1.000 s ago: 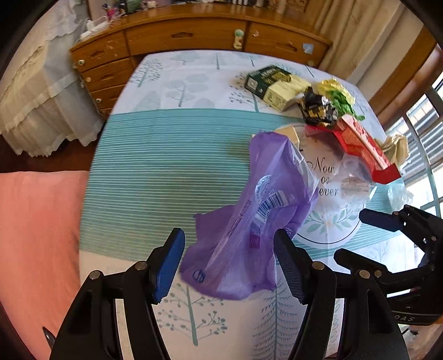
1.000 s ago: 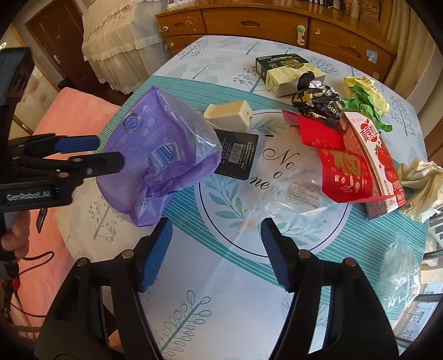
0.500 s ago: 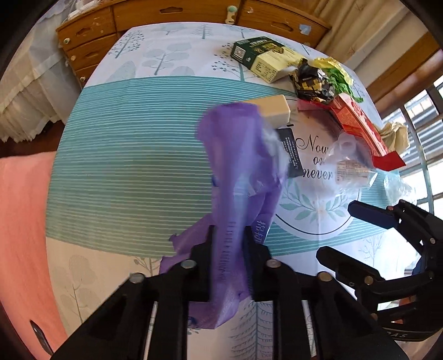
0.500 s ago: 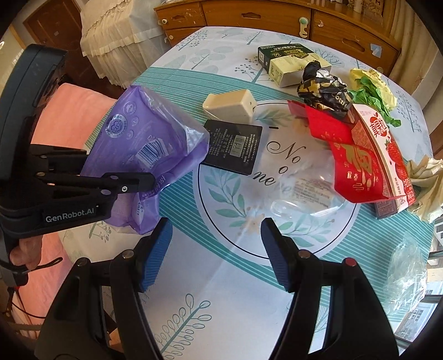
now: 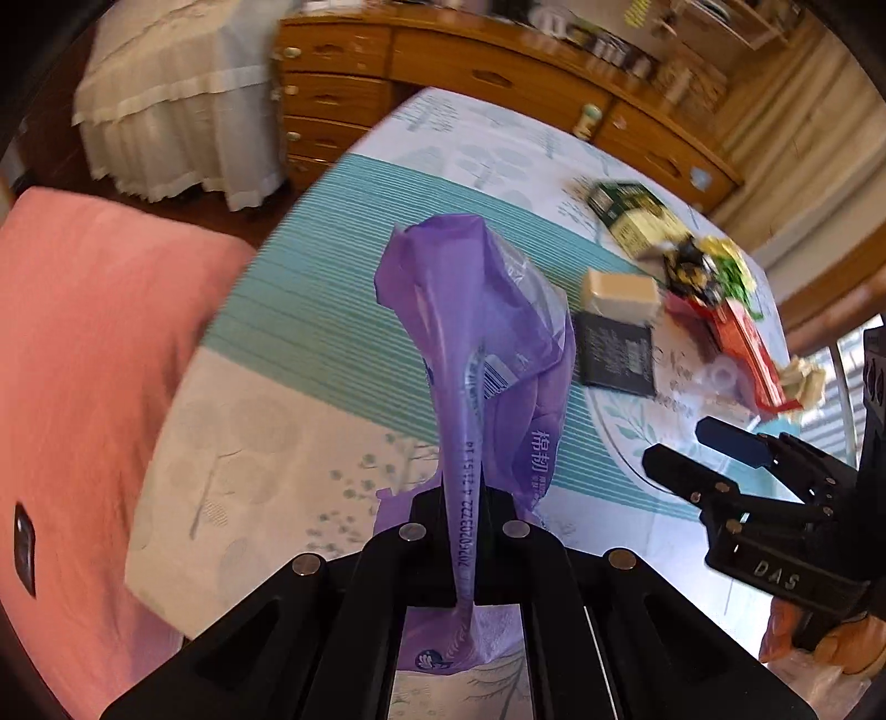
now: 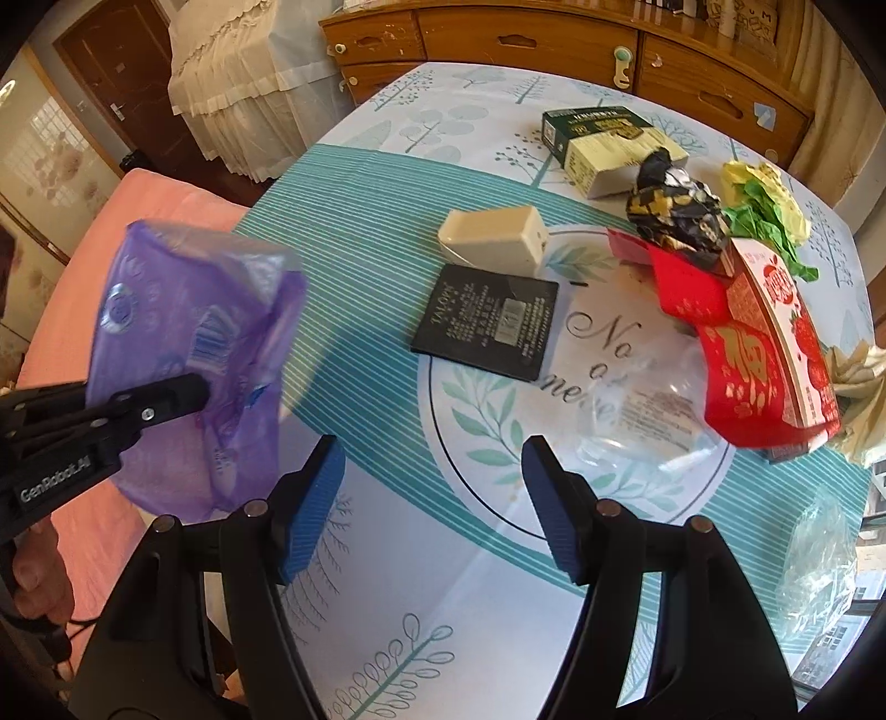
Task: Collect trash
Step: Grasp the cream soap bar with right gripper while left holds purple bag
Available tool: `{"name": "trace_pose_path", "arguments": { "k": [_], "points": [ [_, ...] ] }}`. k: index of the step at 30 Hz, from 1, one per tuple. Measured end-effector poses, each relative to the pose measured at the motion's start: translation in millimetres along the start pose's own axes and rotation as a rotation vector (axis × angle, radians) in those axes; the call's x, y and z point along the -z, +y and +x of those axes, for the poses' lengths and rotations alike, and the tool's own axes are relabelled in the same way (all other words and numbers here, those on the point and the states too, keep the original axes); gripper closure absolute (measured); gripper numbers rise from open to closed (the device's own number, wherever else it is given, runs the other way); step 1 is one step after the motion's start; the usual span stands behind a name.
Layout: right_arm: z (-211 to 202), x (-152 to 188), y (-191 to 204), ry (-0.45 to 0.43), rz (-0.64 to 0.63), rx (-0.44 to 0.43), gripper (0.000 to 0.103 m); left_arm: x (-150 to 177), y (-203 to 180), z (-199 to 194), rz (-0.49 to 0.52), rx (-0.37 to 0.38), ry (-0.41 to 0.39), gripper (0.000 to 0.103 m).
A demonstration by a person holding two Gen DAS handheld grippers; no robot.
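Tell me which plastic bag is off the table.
The purple bag, pinched in the left gripper's jaws; the clear bags lie flat on the tablecloth.

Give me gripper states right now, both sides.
Left gripper: closed, pinching the purple plastic bag, lifted off the table.
Right gripper: open, holding nothing, above the tablecloth.

At the top of the frame we see a wooden dresser (image 6: 581, 39) with drawers. Upper left hangs a white lace-edged cloth (image 6: 238, 94), with a brown door (image 6: 105, 72) beside it. A pink cushion (image 5: 83, 360) fills the left.
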State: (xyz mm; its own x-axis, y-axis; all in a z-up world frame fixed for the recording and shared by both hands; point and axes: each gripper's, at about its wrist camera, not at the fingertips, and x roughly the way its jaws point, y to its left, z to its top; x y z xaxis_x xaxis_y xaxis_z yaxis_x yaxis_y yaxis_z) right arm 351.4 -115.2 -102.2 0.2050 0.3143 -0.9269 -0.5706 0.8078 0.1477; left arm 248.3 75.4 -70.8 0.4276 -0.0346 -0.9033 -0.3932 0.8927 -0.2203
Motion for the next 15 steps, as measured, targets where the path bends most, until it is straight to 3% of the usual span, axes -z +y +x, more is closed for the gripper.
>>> {"name": "trace_pose_path", "arguments": {
  "k": [4,10,15],
  "points": [
    [4.4,-16.1,6.1,-0.016,0.003,-0.007,0.039,5.2,27.4,-12.6,-0.078,-0.043,-0.040,0.103],
    [15.3,-44.4,2.8,-0.038,0.064,-0.008,0.039,9.4,53.3,-17.4,-0.144,-0.082,-0.032,0.103],
    [27.2,-71.9,-12.0,-0.080,0.111,0.055,0.039,11.1,55.3,-17.1,-0.166,-0.086,-0.031,0.103]
  ]
}}
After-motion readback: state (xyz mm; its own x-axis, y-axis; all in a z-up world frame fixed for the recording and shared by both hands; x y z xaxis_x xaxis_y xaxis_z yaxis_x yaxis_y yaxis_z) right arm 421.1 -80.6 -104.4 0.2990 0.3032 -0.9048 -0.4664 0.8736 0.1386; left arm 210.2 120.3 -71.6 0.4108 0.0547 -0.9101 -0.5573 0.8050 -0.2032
